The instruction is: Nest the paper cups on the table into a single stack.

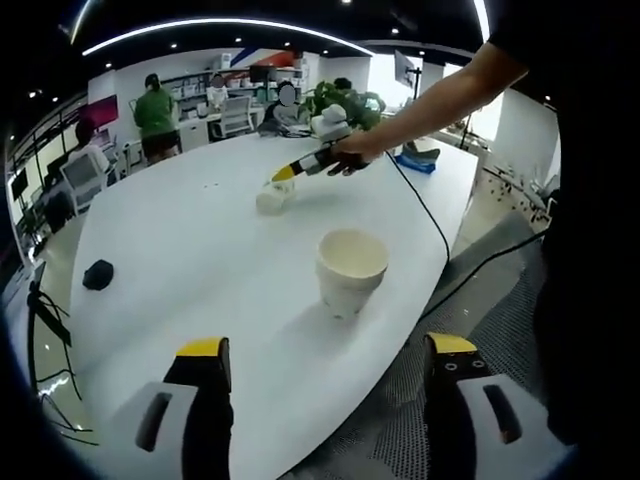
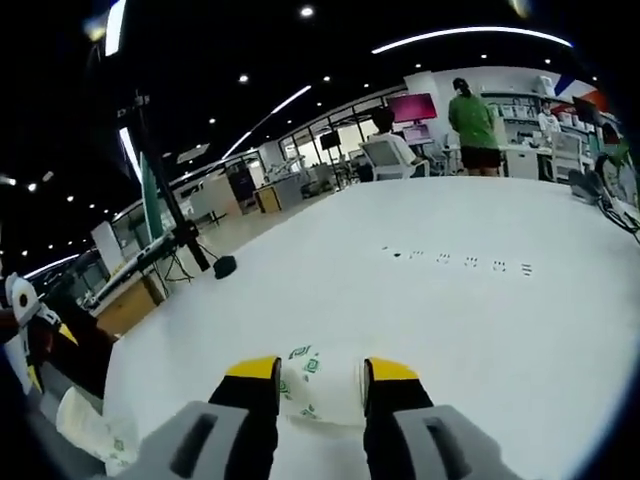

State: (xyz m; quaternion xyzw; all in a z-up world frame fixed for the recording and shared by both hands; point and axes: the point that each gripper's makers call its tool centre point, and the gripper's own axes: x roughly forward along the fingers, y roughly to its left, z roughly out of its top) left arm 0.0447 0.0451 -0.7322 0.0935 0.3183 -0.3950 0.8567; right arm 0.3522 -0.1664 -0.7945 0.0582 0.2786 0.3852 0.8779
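A large white table (image 1: 180,250) carries an upright stack of cups (image 1: 351,270) near its edge, well apart from a lone cup (image 2: 320,393) lying on its side farther in. The right gripper (image 2: 320,385) clamps that cup between its jaws; the left gripper (image 1: 325,365) hangs wide and empty before the stack. The pickup seems in hand; next the cup likely needs carrying over and dropping upright into the stack.

The left gripper (image 1: 325,362) has two black jaws with yellow tips and grey housings with dark slots; the right gripper (image 2: 321,385) looks the same — yellow tips, grey bodies; the person wears dark clothing (image 1: 590,150).
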